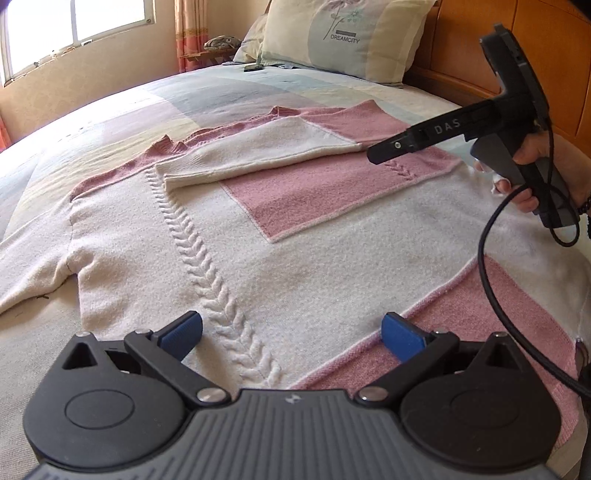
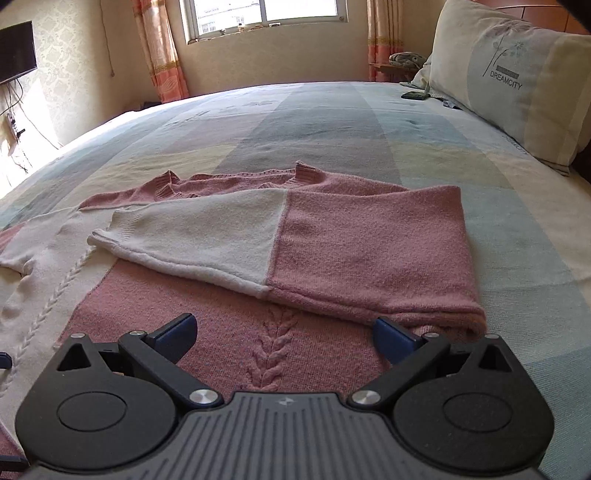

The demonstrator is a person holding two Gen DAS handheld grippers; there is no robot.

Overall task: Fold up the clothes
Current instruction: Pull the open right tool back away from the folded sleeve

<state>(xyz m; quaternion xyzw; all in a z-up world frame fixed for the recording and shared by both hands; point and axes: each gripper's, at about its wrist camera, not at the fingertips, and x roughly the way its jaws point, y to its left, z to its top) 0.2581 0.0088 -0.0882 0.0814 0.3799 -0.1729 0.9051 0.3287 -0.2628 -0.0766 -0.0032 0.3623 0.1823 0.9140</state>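
- The left gripper (image 1: 291, 332) hovers over the near part of the sweater (image 1: 295, 229), its blue pads (image 1: 400, 336) spread wide with nothing between them.
- The right gripper (image 2: 284, 336) hangs over the sweater's pink panel, its jaws likewise wide apart and empty; its right pad (image 2: 391, 338) sits just beside the folded edge of the sleeve (image 2: 288, 240).
- In the left wrist view the right gripper shows from the side, held in a hand (image 1: 543, 166) above the sweater's right edge, with a black cable (image 1: 487, 258) looping down from it.
- The sweater lies flat on the bed (image 2: 332, 122), white with pink blocks and a raised braid (image 1: 210, 266) running up its front.
- One sleeve is folded across the sweater's chest, pink at the shoulder end, white toward the cuff.
- The other sleeve (image 1: 29, 266) stretches out sideways from the sweater, off to the left.
- The pink ribbed collar (image 2: 236, 181) bunches at the sweater's far end.
- Beyond the sweater, a small dark object (image 2: 414, 95) lies on the bed beside a pillow (image 2: 509, 77) printed DREAMCITY.
- Farther still behind the sweater stand a window (image 2: 266, 14) with orange curtains (image 2: 159, 48) and a wooden headboard (image 1: 461, 40).
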